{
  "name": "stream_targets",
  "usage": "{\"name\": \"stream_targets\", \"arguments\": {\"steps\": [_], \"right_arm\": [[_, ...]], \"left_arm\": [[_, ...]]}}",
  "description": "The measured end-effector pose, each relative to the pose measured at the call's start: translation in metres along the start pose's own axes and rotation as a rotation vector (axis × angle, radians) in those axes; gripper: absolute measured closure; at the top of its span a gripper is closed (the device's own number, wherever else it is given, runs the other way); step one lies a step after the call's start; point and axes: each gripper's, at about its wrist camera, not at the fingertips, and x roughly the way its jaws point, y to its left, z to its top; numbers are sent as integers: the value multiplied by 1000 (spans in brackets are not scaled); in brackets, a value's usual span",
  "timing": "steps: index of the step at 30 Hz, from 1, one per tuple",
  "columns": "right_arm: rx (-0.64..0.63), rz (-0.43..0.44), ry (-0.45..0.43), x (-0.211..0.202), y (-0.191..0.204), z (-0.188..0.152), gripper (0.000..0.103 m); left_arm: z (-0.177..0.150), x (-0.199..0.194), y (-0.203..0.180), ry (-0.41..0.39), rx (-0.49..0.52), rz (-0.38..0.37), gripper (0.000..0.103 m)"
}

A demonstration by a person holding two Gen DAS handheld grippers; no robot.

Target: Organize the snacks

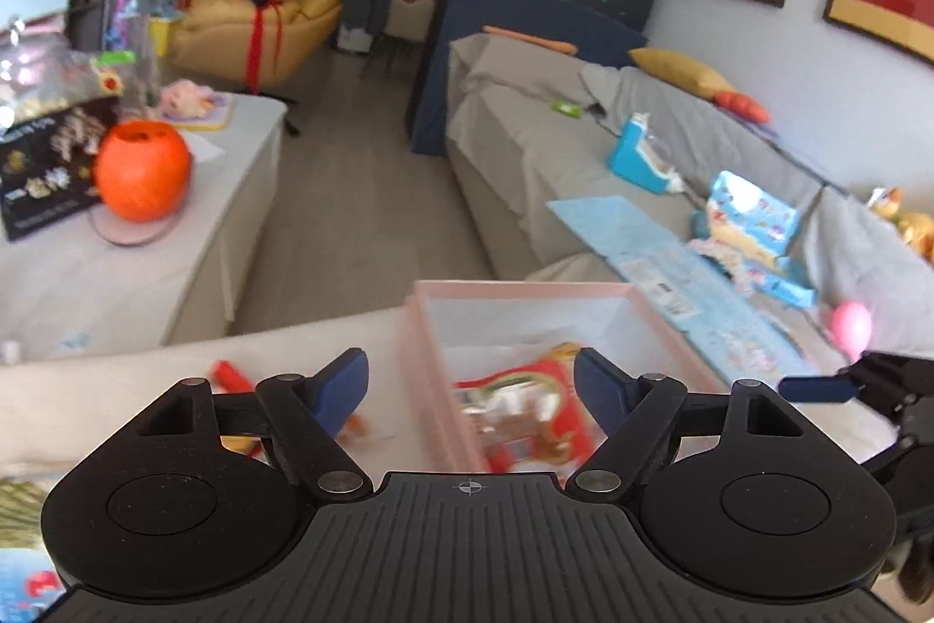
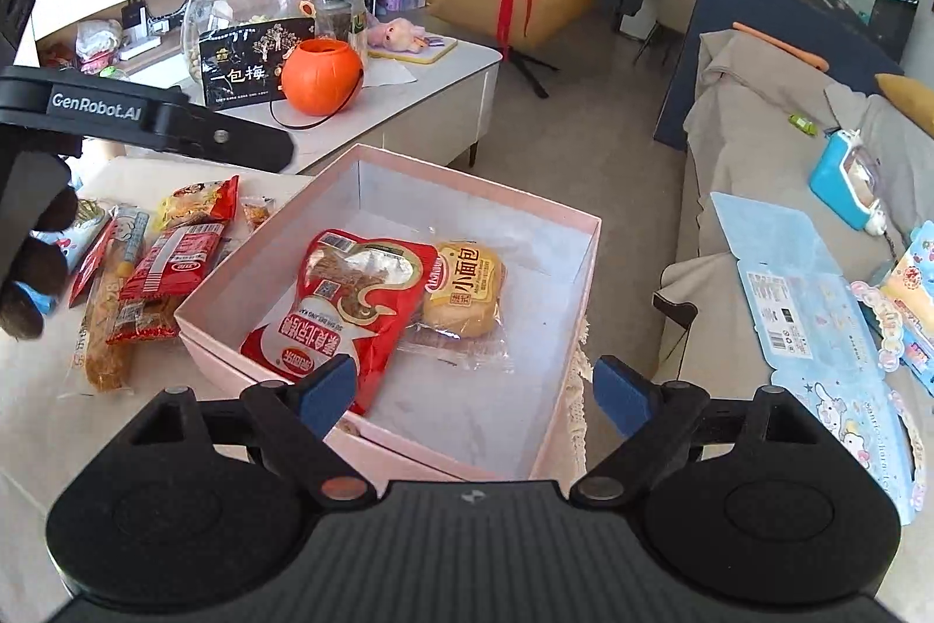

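Currently sitting open on the table: pink box [image 2: 373, 167], holding a red snack bag [image 2: 344, 313] and, touching it, a small bread pack [image 2: 467, 296]. Lying just beside the box: loose snack packets [image 2: 163, 267]. Hovering spread wide, gripping nothing: right gripper [image 2: 473, 389], left gripper [image 1: 470, 378].

I am holding my left gripper [image 1: 470, 383] level, its two blue-padded fingers [image 1: 344, 389] spread wide with nothing between them. I am holding my right gripper [image 2: 474, 392] likewise, fingers [image 2: 619, 392] parted and gripping nothing. In the right wrist view, my dark-gloved left hand [image 2: 32, 261] is wrapping the left gripper's black body at the frame's left edge.
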Motion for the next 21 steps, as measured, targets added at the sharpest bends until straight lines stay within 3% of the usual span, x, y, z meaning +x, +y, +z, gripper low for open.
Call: {"name": "stream_targets", "arguments": {"steps": [2,6,9,12,16,18,21], "right_arm": [[3,7,-9,0,5,-1,14],[1,71,-41,-3,30,3,14],[-27,135,-68,-6,61,7,14],[-79,186,-94,-9,98,12,14],[-91,255,-77,1,135,26,15],[-70,270,-37,15,147,41,15],[-32,237,-1,39,152,70,15]], "left_arm": [[-11,-18,22,-20,-13,88,20],[-44,-54,81,-33,-148,299,20],[-71,-66,114,-7,-224,400,21],[-98,-85,130,-44,-318,395,21],[-126,-106,125,-190,-432,351,21],[-132,-105,118,-221,-423,345,21],[-128,-102,114,-198,-378,318,22]]}}
